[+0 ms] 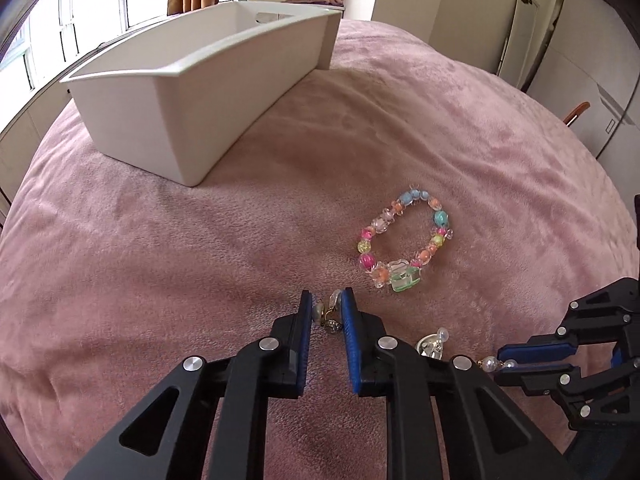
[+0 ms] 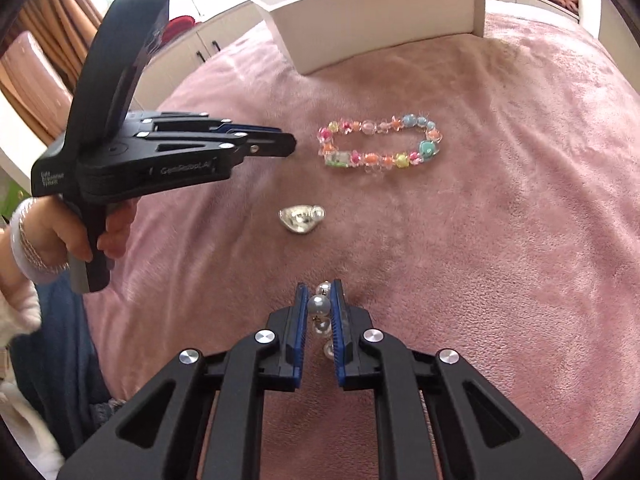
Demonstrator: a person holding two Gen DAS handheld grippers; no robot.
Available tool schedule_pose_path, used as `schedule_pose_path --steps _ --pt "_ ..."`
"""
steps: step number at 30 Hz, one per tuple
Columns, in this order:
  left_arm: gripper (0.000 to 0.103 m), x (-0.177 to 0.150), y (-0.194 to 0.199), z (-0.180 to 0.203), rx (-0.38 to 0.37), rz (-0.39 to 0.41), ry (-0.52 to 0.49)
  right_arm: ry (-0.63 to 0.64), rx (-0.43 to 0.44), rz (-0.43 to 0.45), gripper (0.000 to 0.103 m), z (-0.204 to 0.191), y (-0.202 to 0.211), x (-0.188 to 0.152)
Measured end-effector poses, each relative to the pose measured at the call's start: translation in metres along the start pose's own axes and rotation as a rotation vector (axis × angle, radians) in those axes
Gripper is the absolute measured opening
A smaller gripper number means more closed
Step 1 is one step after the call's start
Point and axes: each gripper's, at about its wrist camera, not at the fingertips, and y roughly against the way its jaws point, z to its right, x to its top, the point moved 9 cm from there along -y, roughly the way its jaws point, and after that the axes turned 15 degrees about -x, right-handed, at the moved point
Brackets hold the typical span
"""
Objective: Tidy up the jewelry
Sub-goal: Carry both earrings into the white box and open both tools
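The left gripper (image 1: 327, 312) is closed tight on a small gold-and-clear earring (image 1: 330, 314). The earring sits pinched between the blue pads (image 1: 306, 322), near their tips, so it cannot slip out. It looks lifted a little off the soft pink blanket (image 1: 160, 260), but I cannot tell for sure.

The right gripper (image 2: 319, 304) is closed on a string of white pearl beads (image 2: 320, 306). One big pearl is squeezed between the pads and more pearls hang down behind it. Holding a single bead is probably enough, because the others are joined to it and come along.

Two more pieces wait on the blanket. A bright bracelet of pink, blue, yellow and orange plastic beads (image 1: 404, 242) lies flat, a bit ahead of the left gripper. A shiny silver heart-shaped piece (image 2: 301, 219) lies between the two grippers — nothing is touching it.

The long white plastic bin (image 1: 192, 92) stands at the far side of the blanket, well apart from all the jewelry. Its top is open, and I think that is where the pieces should go. I cannot see inside it to know what is in there.

So each gripper has one piece, and two are still to be picked up. The next job, I think, is to carry both over the bin's rim and let go gently — the earring is tiny and could bounce away.
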Motion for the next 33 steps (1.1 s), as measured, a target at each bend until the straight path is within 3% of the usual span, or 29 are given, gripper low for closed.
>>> schedule_pose_path --steps 7,12,23,33 --pt "0.02 0.015 0.042 0.002 0.002 0.066 -0.023 -0.085 0.061 0.064 0.012 0.005 0.027 0.01" --pt "0.02 0.041 0.081 -0.003 0.016 0.13 -0.044 -0.129 0.1 0.133 0.012 0.009 0.047 0.048" --pt "0.02 0.139 0.138 -0.031 0.096 0.221 -0.104 -0.081 0.045 0.326 0.012 0.003 0.081 0.195" --pt "0.02 0.216 0.134 -0.077 0.115 0.233 -0.056 -0.071 0.026 0.4 0.012 0.005 0.094 0.3"
